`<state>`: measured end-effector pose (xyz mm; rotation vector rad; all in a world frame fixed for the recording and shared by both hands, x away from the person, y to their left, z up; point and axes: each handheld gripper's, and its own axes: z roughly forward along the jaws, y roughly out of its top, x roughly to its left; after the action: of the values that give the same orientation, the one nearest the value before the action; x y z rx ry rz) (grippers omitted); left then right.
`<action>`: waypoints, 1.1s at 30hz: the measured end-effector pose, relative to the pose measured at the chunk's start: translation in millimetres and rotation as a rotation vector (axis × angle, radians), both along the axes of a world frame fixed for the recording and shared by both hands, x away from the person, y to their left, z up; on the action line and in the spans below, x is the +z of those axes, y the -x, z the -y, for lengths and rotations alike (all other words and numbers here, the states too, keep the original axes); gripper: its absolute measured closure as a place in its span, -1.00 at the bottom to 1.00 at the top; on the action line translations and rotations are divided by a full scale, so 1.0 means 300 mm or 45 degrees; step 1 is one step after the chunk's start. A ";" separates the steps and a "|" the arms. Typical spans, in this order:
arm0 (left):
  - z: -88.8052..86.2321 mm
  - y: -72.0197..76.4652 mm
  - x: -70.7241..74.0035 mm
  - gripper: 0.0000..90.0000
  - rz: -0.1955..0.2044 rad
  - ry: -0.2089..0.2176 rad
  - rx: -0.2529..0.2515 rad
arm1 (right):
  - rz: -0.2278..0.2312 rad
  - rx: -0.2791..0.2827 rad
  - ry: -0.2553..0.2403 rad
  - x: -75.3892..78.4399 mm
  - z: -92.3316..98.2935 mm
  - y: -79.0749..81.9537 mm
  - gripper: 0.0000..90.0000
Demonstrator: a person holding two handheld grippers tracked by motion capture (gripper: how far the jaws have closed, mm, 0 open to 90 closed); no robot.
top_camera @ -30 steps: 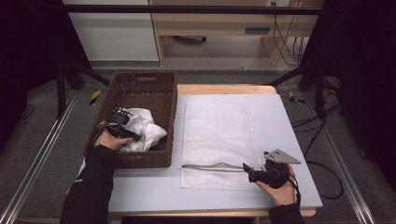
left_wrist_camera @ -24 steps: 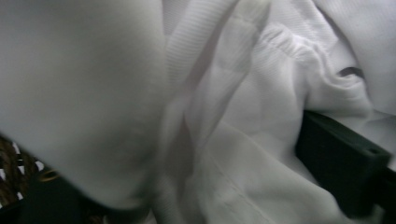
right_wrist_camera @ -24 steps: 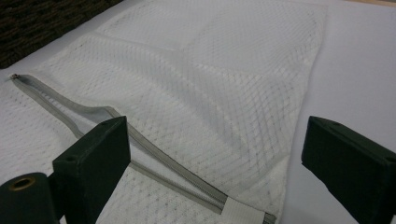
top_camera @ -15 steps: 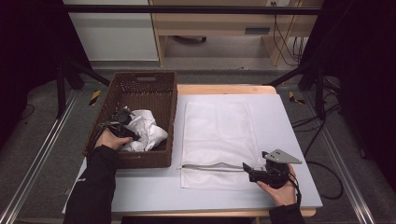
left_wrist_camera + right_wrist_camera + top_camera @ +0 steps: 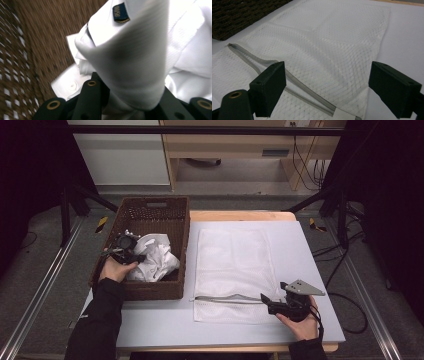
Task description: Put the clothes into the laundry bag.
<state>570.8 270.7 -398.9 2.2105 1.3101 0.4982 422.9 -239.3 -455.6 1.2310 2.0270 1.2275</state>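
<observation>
Your left gripper (image 5: 134, 256), its jaws just closing, pinches the white shirt (image 5: 140, 57) in the basket (image 5: 150, 210) at the table's left edge. Your right gripper (image 5: 327, 87) gapes over the mesh bag (image 5: 232, 255).

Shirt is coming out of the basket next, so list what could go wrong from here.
1. The left claw pinches one fold of the white shirt; it may slip free as it rises.
2. Trailing fabric could snag the wicker basket.
3. The mesh bag lies flat, the right claw open above its zipper; stuffing could bunch.
</observation>
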 end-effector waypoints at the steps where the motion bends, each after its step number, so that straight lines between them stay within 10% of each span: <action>1: -0.005 0.003 0.010 0.67 0.035 0.012 0.011 | 0.001 -0.001 0.000 0.000 0.000 0.000 -0.67; 13: -0.049 0.050 0.136 0.68 0.356 0.144 0.123 | 0.010 -0.002 -0.012 -0.001 0.001 0.001 -0.67; 26: -0.124 0.179 0.289 0.68 0.584 0.527 0.215 | 0.018 -0.003 -0.013 0.003 0.002 0.004 -0.66; 33: -0.156 0.253 0.358 0.68 0.720 0.630 0.222 | 0.020 0.000 -0.016 0.005 -0.006 0.003 -0.65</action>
<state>495.0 317.5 -291.4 1.4211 1.1580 0.7099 421.9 -237.6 -454.0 1.2234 2.0115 1.2475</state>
